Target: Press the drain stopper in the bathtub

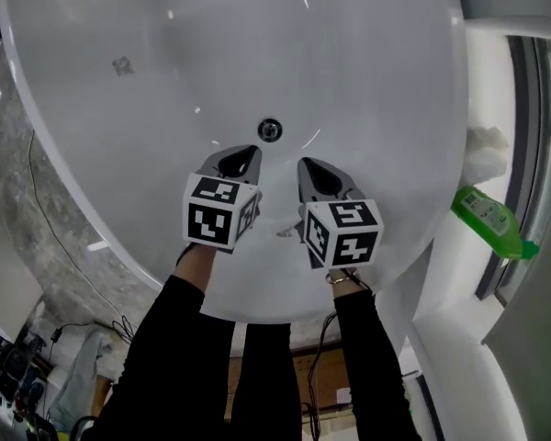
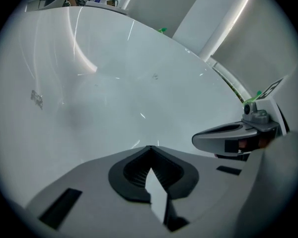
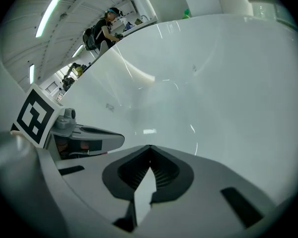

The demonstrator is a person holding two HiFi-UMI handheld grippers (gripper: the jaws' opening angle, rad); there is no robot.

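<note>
The round stopper [image 1: 270, 130] is seen facing up in the tub [image 1: 376, 81] floor. Near it, the left tool [image 1: 251, 152] at 7 o'clock and the right tool [image 1: 305, 163] at 5 o'clock are both pressed together.

Your bathtub [image 1: 92, 26] is white, smooth and very shiny. The drain stopper [image 1: 270, 130] in its middle looks like shiny metal, though it is small. Over the bathtub, your left gripper [image 1: 253, 152] and right gripper [image 1: 303, 163] are dull grey plastic with black ribbed pads [image 2: 136, 170]. Right of the bathtub, the bottle [image 1: 487, 214] is glossy green plastic. Your sleeves [image 1: 179, 338] are black cloth.
</note>
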